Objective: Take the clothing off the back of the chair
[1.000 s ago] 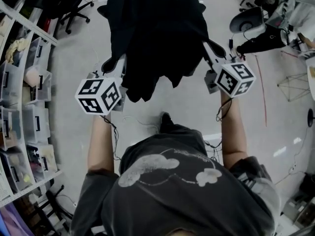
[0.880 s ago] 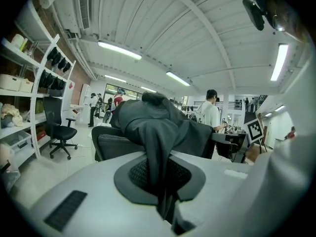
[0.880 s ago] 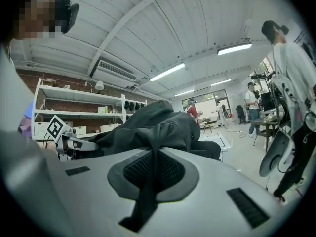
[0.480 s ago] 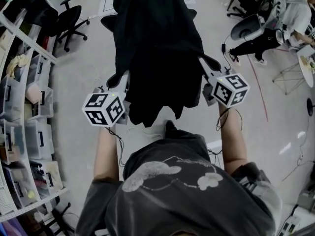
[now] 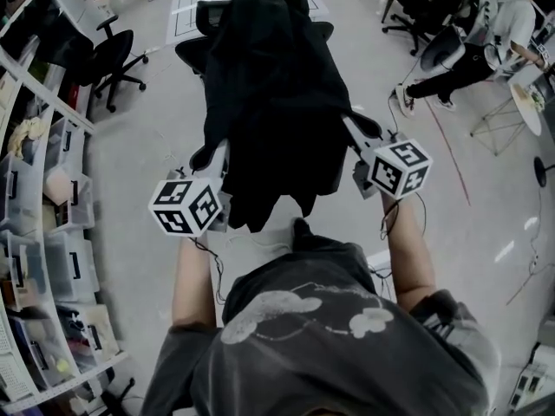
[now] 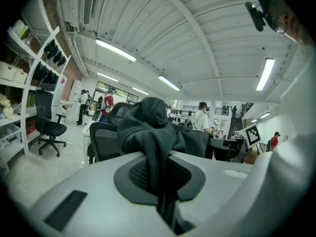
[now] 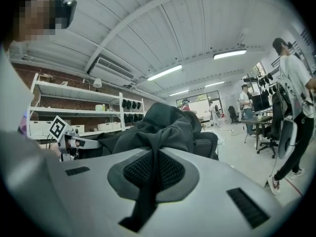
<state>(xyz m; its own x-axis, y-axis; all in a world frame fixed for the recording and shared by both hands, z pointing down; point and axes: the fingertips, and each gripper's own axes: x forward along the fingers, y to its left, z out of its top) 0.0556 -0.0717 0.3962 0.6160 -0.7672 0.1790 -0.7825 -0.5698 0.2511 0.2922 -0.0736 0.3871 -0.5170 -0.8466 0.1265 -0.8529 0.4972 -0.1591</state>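
A black hooded garment (image 5: pixel 269 102) hangs between both grippers, and its hood end still lies over the back of a black office chair (image 5: pixel 206 14). My left gripper (image 5: pixel 208 157) is shut on the garment's left edge. My right gripper (image 5: pixel 366 128) is shut on its right edge. In the left gripper view, dark fabric (image 6: pixel 148 127) runs from the closed jaws (image 6: pixel 162 184) up to the chair's back (image 6: pixel 106 147). The right gripper view shows the same: cloth (image 7: pixel 158 127) pinched in the jaws (image 7: pixel 150 181), with the chair (image 7: pixel 210 144) behind it.
Shelves with plastic bins (image 5: pixel 39 189) line the left side. Another black office chair (image 5: pixel 108 55) stands near them. A seated person (image 5: pixel 490 24) and desks are at the upper right. A white floor mat (image 5: pixel 186 7) lies beyond the chair. Cables trail on the floor by my feet.
Both grippers have drawn back toward me with the garment, away from the chair. The chair's back has come into view at the top, and the cloth is stretched out longer.
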